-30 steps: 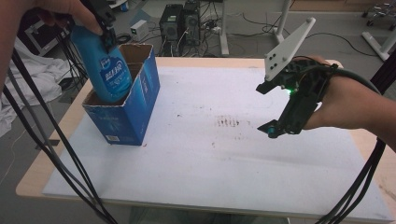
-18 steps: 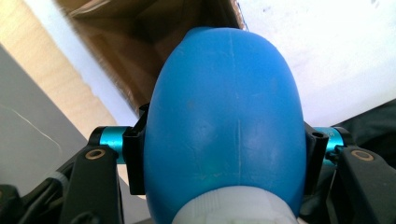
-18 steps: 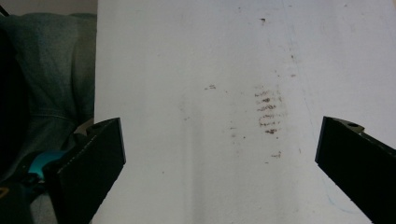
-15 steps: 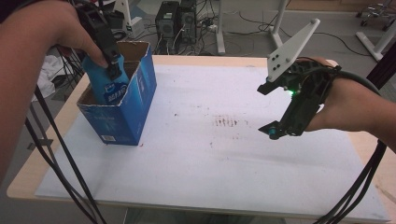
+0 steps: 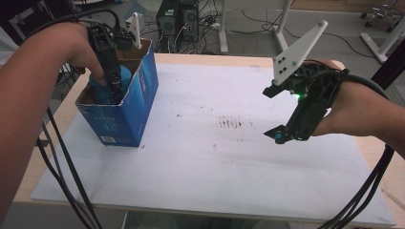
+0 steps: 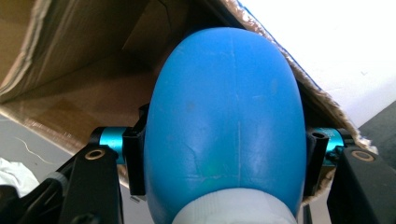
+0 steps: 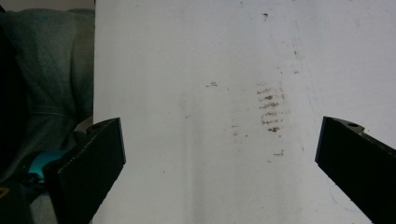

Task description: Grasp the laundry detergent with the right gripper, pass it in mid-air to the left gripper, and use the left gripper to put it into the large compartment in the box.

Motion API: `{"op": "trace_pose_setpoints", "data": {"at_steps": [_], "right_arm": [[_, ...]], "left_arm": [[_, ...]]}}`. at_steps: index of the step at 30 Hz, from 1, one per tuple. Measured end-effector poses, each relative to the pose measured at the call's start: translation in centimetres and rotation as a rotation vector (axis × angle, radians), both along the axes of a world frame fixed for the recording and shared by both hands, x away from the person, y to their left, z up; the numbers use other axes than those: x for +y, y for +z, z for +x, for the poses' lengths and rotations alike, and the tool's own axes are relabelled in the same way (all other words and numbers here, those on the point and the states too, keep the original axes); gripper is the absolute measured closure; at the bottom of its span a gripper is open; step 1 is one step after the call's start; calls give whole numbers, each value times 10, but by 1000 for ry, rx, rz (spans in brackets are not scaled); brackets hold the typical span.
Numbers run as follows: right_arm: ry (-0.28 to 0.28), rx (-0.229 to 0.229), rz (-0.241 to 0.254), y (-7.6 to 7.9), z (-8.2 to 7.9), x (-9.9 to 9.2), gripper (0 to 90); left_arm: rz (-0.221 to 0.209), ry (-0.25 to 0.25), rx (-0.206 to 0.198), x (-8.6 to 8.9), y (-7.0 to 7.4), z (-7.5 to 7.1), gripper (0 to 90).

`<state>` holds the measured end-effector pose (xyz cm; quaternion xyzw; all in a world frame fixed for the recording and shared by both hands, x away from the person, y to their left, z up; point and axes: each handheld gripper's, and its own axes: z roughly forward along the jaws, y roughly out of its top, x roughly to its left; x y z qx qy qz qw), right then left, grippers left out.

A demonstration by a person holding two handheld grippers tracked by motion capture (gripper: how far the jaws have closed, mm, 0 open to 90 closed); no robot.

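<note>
While our left gripper (image 6: 224,182) clamps the blue bottle (image 6: 226,121) low inside the cardboard box (image 5: 143,95) at far left, release remains; our right gripper (image 7: 219,163) gapes empty.

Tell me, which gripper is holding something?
The left gripper. It is shut on the blue bottle inside the box. The right gripper hangs open over the table.

Even daylight, perhaps slightly soft.
</note>
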<state>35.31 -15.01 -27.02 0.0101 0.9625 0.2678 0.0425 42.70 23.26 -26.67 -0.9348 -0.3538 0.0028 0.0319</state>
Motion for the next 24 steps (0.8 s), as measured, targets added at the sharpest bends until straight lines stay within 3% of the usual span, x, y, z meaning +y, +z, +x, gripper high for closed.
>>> {"op": "trace_pose_setpoints", "data": {"at_steps": [3,12,14,24], "right_arm": [[-1,0,0,0,0,0,7],[-4,-2,0,1,-2,-1,7],[-6,-2,2,1,-3,-1,7],[-8,3,-4,0,-2,0,7]], "left_arm": [[9,-19,15,1,-6,0,381],[-13,-14,53,7,-25,1,380],[-39,-7,39,8,-25,1,379],[-47,-1,44,9,-24,2,352]]}}
